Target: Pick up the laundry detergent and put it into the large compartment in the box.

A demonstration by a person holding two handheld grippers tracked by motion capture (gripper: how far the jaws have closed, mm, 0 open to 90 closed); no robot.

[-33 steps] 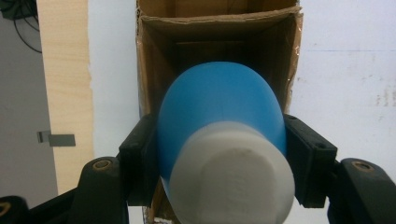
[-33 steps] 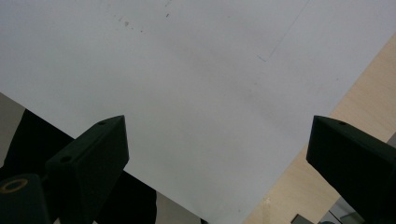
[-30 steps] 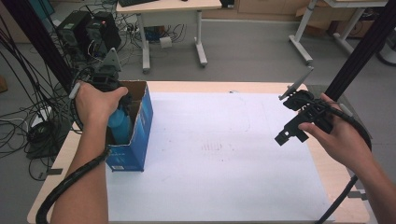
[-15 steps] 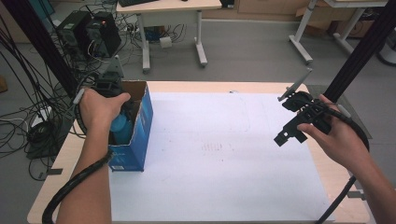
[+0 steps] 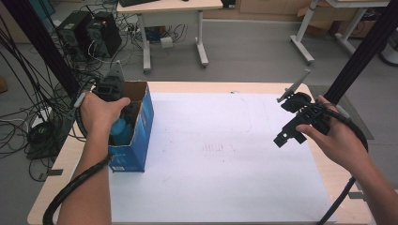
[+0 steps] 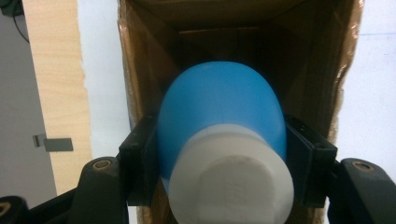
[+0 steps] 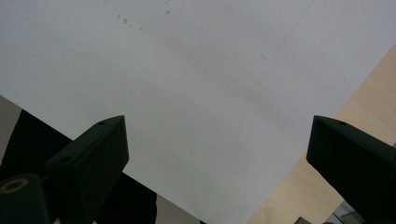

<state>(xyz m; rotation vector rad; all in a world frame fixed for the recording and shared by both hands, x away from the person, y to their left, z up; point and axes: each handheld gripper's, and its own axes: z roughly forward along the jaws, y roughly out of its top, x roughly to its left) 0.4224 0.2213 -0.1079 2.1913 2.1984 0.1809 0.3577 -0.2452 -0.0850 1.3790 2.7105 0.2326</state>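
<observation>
Blue bottle (image 6: 219,112): smooth rounded plastic body, white ribbed cap (image 6: 231,184) facing the camera, sitting inside the open cardboard box (image 5: 136,131), blue outside, raw brown inside. Left tongs (image 6: 219,163) clamp the bottle at its shoulder, one black jaw pressed on each side, reaching down into the box at the surface's left edge. Right tongs (image 5: 293,122) held above the white sheet (image 5: 225,159) on the wooden surface (image 5: 197,86), jaws spread wide, gripping nothing, well apart from the box.
</observation>
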